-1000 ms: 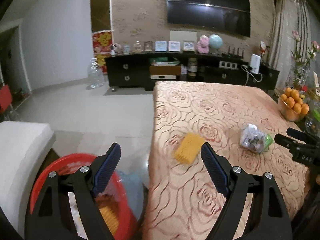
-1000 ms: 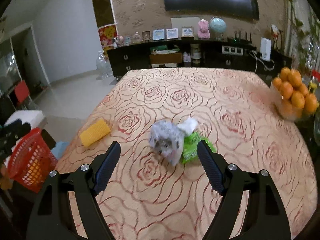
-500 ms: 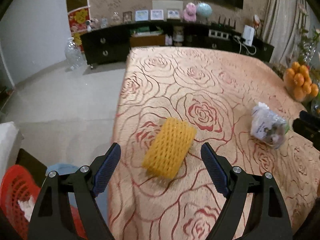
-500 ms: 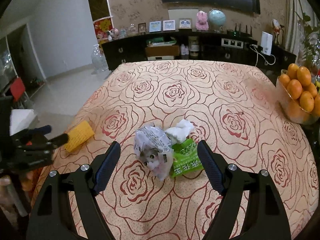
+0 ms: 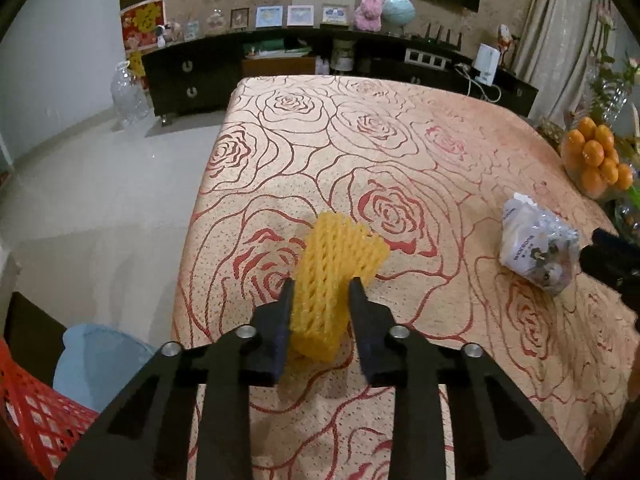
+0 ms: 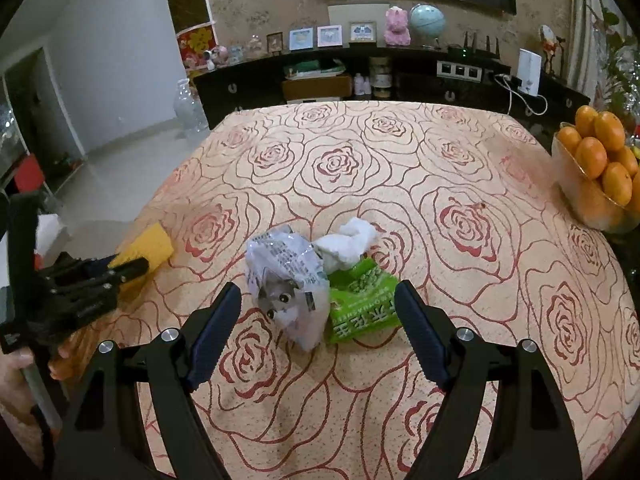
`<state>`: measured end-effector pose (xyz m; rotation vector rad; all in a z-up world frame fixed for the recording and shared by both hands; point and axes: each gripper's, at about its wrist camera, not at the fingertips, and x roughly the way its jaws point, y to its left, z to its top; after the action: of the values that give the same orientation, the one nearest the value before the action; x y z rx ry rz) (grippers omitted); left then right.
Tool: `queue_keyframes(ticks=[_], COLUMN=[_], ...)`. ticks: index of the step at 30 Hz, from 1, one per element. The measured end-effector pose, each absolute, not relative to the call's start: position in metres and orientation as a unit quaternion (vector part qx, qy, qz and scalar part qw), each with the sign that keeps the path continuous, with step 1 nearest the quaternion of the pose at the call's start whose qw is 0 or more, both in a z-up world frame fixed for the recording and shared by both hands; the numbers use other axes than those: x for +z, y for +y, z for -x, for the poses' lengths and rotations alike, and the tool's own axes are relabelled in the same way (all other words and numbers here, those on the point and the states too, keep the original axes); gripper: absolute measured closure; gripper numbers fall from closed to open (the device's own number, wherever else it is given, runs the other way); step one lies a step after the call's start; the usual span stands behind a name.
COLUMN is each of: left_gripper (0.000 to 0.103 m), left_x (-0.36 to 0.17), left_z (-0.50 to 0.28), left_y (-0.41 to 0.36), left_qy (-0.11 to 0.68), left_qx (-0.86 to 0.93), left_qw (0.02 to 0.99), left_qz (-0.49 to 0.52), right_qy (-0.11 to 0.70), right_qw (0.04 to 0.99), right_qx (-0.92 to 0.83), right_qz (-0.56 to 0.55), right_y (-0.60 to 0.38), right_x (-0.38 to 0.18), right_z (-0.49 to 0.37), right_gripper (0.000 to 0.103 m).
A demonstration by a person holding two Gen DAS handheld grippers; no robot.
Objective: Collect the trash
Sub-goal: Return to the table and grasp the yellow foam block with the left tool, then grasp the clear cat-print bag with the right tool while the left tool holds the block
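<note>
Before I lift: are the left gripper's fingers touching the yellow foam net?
Touching. The left wrist view shows the closing left gripper with both fingers pressed against the yellow foam net, pinching its near end narrower.

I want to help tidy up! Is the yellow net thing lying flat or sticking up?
Sticking up. The yellow foam net is pinched and buckled between the closing left tool, its far end lifted off the tablecloth.

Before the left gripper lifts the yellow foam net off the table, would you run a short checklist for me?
1. Yellow foam net between the left gripper fingers: ok; jaws closing on it.
2. Firm grip: cannot tell.
3. Red basket within reach at lower left: ok.
4. Right gripper open, apart from the net: ok.
5. Clear wrapper, green packet, white tissue still on the table: not ok.
</note>
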<state>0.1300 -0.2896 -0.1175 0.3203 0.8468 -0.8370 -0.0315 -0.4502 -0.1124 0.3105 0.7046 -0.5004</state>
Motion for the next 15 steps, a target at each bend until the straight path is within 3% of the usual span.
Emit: queue_keyframes(ticks=[4,15], left_gripper=[0.088,0.089], left_x=[-0.112,-0.090], left_z=[-0.126,-0.115], left_y=[-0.283,-0.267], left_qy=[0.399,0.384], left_qx=[-0.401,-0.406], left_qw=[0.813,0.821], left_qz=[-0.138,-0.116], right_qy=[0.337,0.348], right_qw=[0.899,0.900], right_qx=[-0.242,-0.235], right_qz=[-0.142,-0.115], right_y=[-0.449,-0.448], right_x=[-0.114,-0.123], right_z=[0.029,0.006], right_gripper=[0.027,0.027])
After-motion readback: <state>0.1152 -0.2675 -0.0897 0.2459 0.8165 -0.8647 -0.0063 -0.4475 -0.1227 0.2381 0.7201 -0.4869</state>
